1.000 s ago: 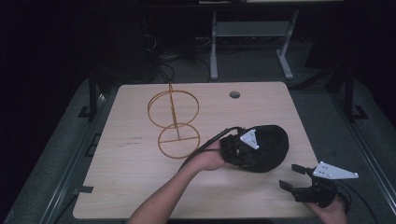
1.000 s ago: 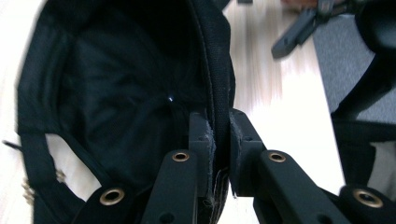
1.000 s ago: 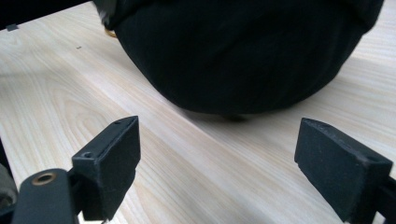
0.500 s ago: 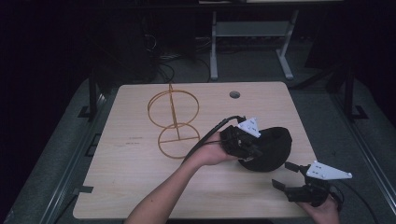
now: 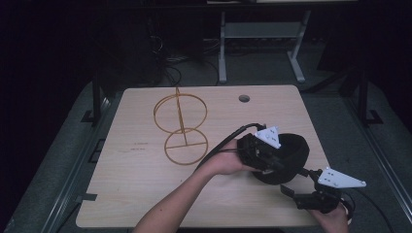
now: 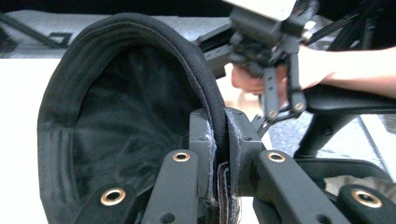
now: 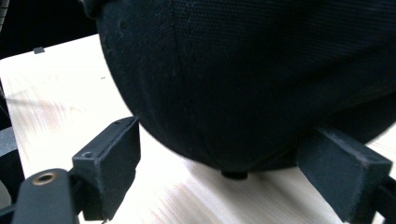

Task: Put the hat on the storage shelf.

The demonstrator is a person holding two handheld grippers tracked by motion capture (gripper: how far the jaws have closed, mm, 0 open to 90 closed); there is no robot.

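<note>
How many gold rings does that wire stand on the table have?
2. The wire stand has one upper ring held up on the post, and one lower ring lying flat on the table as its base. None seem hidden.

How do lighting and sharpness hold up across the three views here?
High view: table lit, surroundings dark, black cap shows little detail. Left gripper view: cap rim sharp, right gripper behind slightly soft. Right gripper view: cap fabric sharp, tabletop streaked with blur.

Stood on the pale wooden table (image 5: 141, 194) left of its round cable hole (image 5: 244, 98): a gold wire stand (image 5: 180, 127); nearer than the hole, a black cap (image 5: 291, 150).
</note>
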